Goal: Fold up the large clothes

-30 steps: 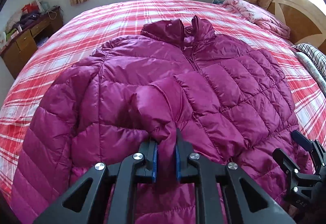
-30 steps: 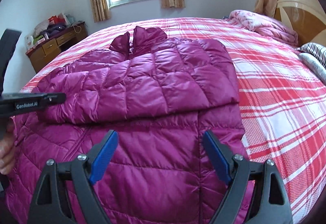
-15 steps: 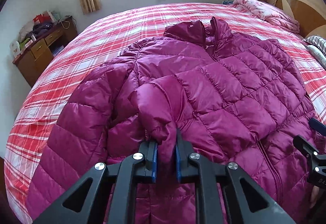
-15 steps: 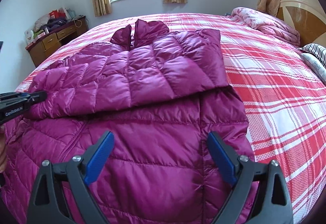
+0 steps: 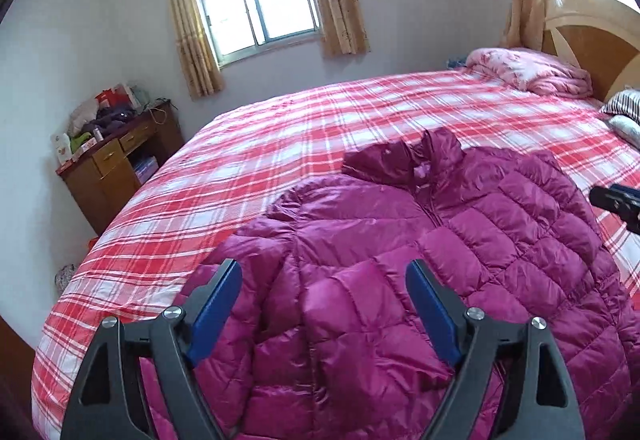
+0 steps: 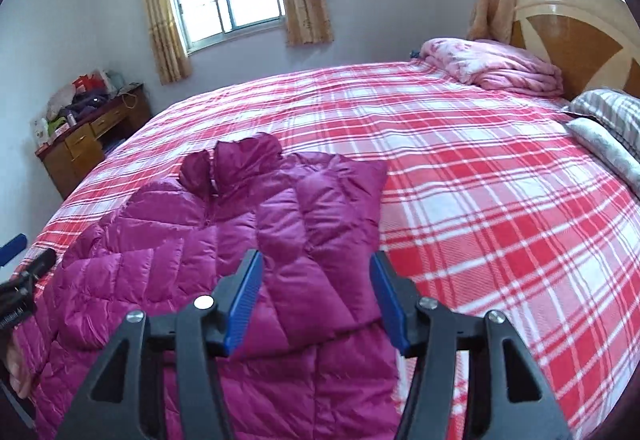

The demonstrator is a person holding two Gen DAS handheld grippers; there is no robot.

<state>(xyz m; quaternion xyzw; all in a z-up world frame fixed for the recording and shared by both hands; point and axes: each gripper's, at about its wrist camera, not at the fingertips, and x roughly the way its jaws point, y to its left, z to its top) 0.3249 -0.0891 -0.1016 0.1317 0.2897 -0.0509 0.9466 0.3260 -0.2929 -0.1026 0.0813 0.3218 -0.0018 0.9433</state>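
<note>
Both tools hang above the near part of the jacket with nothing in them: the left hand-held gripper (image 5: 324, 304) has its blue pads spread wide, and the right hand-held gripper (image 6: 316, 300) is likewise released. Beneath them the magenta puffer jacket (image 5: 400, 280) lies front-up on the plaid bed (image 6: 500, 199), collar away from me. Both sleeves look folded in across the chest, so I'd say the body fold remains.
</note>
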